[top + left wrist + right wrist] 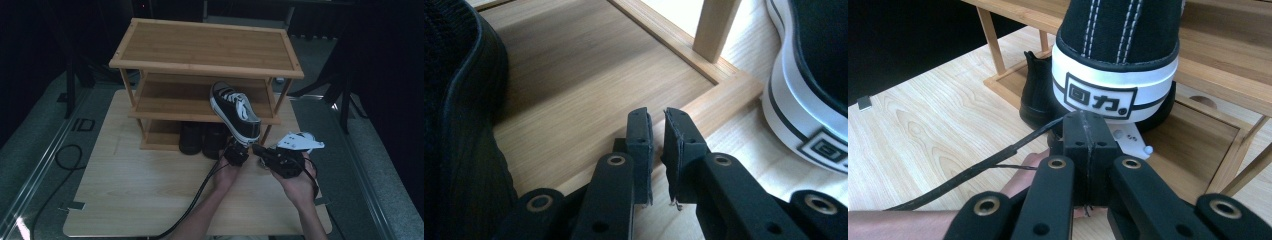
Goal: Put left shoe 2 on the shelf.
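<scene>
A black-and-white canvas sneaker (pixel 235 107) (pixel 1118 75) stands tilted in front of the wooden shoe rack (pixel 205 47). Its toe points up toward the middle shelf and its heel is low, toward me. My left gripper (pixel 236 150) (pixel 656 117) sits just below the heel. Its pads are a narrow gap apart with nothing between them, and the sneaker (pixel 794 115) is off to their right. My right gripper (pixel 257 149) (pixel 1086 117) is shut, pads pressed together, right at the lower edge of the heel. Whether it pinches the sole, I cannot tell.
A pair of black boots (pixel 192 137) (pixel 459 125) (pixel 1035 95) stands on the rack's bottom shelf (pixel 574 90), behind the sneaker. The rack stands on a pale wooden board (pixel 140 185). A black cable (pixel 195 200) trails back from the left gripper along the forearm.
</scene>
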Available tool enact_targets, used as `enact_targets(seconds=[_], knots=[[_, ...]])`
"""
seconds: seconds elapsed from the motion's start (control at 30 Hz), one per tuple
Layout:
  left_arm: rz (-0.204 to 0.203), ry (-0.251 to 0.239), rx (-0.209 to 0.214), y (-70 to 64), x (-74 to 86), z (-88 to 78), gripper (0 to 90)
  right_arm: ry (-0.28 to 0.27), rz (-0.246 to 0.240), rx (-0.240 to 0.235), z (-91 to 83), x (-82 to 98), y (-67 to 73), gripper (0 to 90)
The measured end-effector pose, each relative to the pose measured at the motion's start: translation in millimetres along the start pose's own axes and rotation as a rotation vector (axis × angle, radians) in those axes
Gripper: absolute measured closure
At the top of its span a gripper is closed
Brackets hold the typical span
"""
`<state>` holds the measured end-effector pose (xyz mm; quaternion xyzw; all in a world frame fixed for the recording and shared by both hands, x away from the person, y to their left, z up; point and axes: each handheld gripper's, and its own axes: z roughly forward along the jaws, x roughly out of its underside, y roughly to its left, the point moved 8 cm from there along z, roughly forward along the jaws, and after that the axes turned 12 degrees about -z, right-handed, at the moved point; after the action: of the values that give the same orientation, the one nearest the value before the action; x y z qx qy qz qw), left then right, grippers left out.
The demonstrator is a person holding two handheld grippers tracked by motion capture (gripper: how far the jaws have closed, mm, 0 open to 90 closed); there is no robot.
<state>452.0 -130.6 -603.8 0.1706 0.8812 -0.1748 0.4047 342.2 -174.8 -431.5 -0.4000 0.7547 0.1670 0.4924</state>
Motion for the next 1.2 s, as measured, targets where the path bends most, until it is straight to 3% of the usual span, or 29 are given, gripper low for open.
enact_targets(seconds=[0.3,0.67,0.87,0.9,0.97,1.2], knots=[[-0.016,-0.014,0.008,2.8,-6.0,7.2,80.6,-0.003,0.001,-0.005,1.0,-2.1,1.0,90.0],[-0.032,-0.007,-0.037,9.0,-9.9,13.9,80.8,-0.006,-0.012,0.0,1.3,-4.2,1.3,90.0],[-0.023,0.001,-0.031,7.4,-9.9,15.3,86.7,-0.036,-0.016,0.004,-4.0,-9.4,2.7,90.0],[-0.047,0.004,-0.021,5.7,-9.2,16.1,87.7,-0.037,-0.017,0.005,-4.5,-10.1,2.5,90.0],[-0.051,0.011,-0.023,7.3,-9.3,16.5,89.2,-0.038,-0.018,0.008,-4.5,-11.1,1.6,90.0],[-0.043,0.011,-0.032,6.6,-9.2,17.2,90.0,-0.042,-0.015,0.007,0.5,-10.9,1.3,90.0]])
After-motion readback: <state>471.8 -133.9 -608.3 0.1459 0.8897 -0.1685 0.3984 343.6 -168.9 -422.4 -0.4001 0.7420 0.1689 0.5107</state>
